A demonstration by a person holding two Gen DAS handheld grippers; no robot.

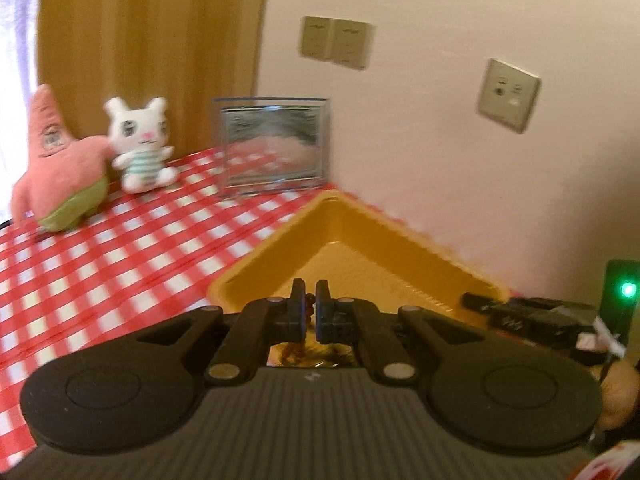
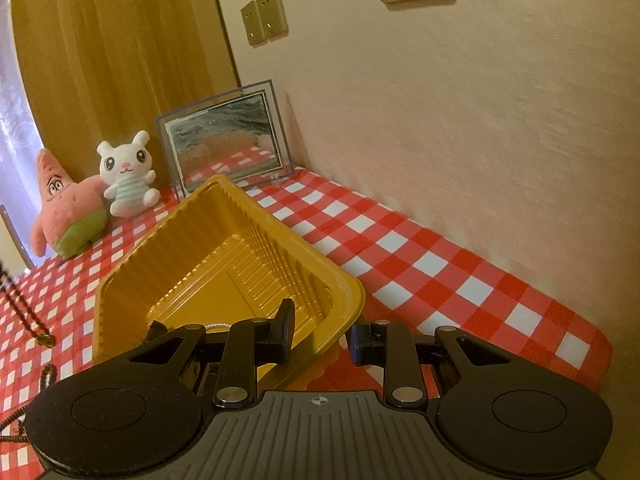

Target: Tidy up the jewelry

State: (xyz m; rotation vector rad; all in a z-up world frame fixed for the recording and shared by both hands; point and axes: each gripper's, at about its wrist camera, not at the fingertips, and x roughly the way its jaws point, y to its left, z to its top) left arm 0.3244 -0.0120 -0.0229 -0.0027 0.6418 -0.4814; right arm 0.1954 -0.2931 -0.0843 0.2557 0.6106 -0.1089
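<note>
Bead strand [image 1: 309, 308] was pinched in the shut left tool [image 1: 310, 300] above the yellow tray [image 1: 400, 248]; right tool [image 2: 320, 332] clamped the tray's near rim. Thin hold; strand could slip, missing the tray.

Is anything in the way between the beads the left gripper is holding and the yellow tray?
Nothing visible. The left gripper holds the beads right over the tray's open inside. The right gripper grips the tray's near corner, off to the side.
</note>
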